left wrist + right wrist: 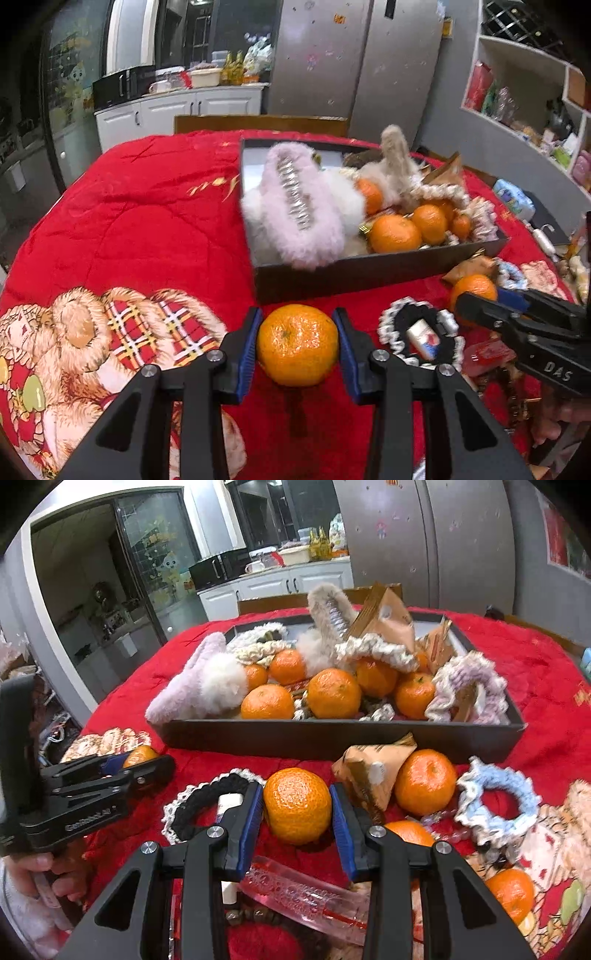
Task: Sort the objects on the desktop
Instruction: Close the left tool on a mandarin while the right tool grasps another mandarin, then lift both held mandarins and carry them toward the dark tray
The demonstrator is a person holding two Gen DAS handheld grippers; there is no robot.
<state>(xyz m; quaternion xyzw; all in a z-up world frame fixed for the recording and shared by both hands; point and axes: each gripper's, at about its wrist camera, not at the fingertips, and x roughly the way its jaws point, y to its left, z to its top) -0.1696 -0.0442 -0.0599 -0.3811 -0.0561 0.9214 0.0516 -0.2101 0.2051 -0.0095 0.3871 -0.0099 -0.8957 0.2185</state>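
Each gripper holds one orange so it can be carried to the black box (332, 738). The left gripper (297, 345) squeezes its orange (297, 345) between both blue pads, and the right gripper (296, 806) squeezes another orange (296, 806), both just in front of the box. Inside the box are more oranges (334, 693), fluffy hair clips (295, 206) and scrunchies (465, 690).

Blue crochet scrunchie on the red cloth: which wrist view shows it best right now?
The right wrist view: the blue scrunchie lies whole and unblocked, right of the loose tangerine. In the left wrist view the blue scrunchie is only a sliver at the far right, mostly hidden behind the right gripper.
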